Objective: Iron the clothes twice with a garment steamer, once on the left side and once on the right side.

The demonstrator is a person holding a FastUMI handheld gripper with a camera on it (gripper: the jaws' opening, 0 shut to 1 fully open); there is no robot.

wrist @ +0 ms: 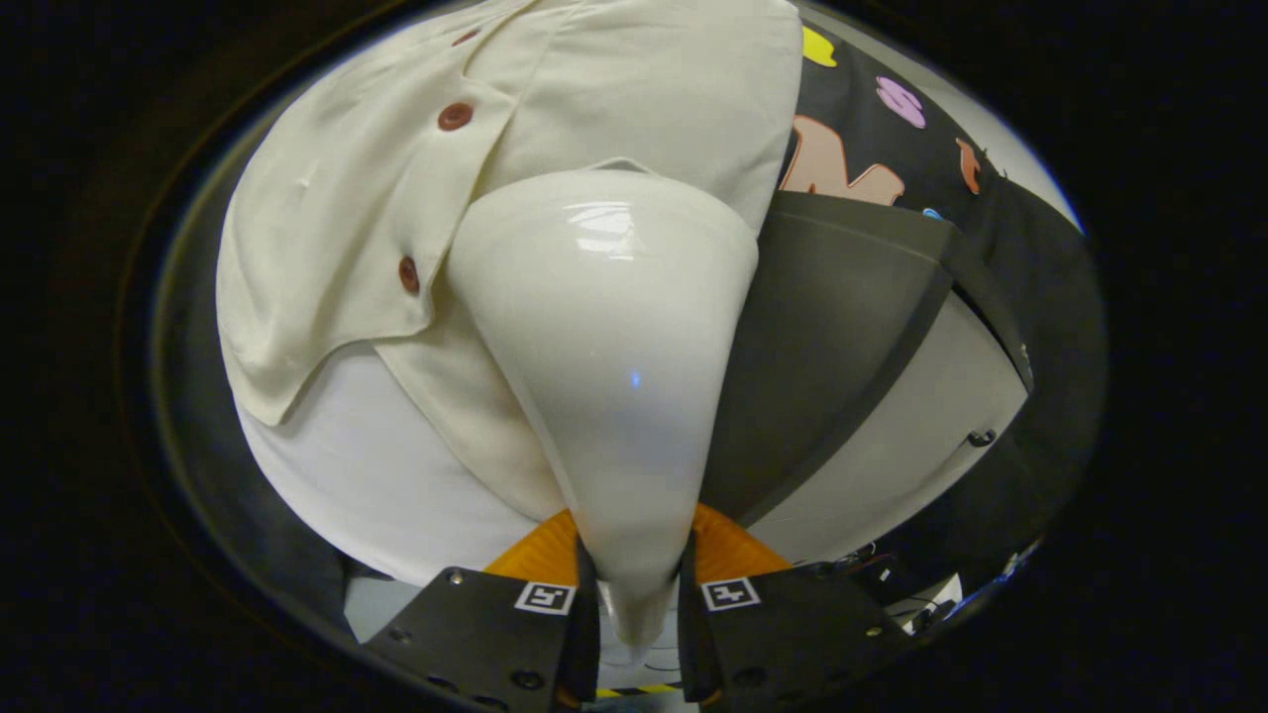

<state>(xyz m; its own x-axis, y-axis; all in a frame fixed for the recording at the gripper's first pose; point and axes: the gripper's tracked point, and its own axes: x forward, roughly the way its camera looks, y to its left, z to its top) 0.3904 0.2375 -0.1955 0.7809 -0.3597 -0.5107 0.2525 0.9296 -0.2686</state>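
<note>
Jaws are seen pressed against both sides of the narrow neck of the garment steamer (604,356), so the gripper (637,594) is clamped on it. Seen from the gripper view, the steamer is held pointing forward along the two fingers (584,604), its glossy white plastic body widening from the thin neck between them into a broad, rounded, funnel-shaped head. A small blue light is seen on the smooth shell, and a bright reflection near its wide end. The head is laid against the shirt (416,198), a cream, soft woven garment with a row of round reddish-brown buttons (455,116) down its front placket. The shirt is draped over a white padded board (367,475), and its hem is folded loosely to the left of the steamer. Whether the steamer's face touches the cloth cannot be told. A dark grey panel (832,337) stands just right of the steamer head.
</note>
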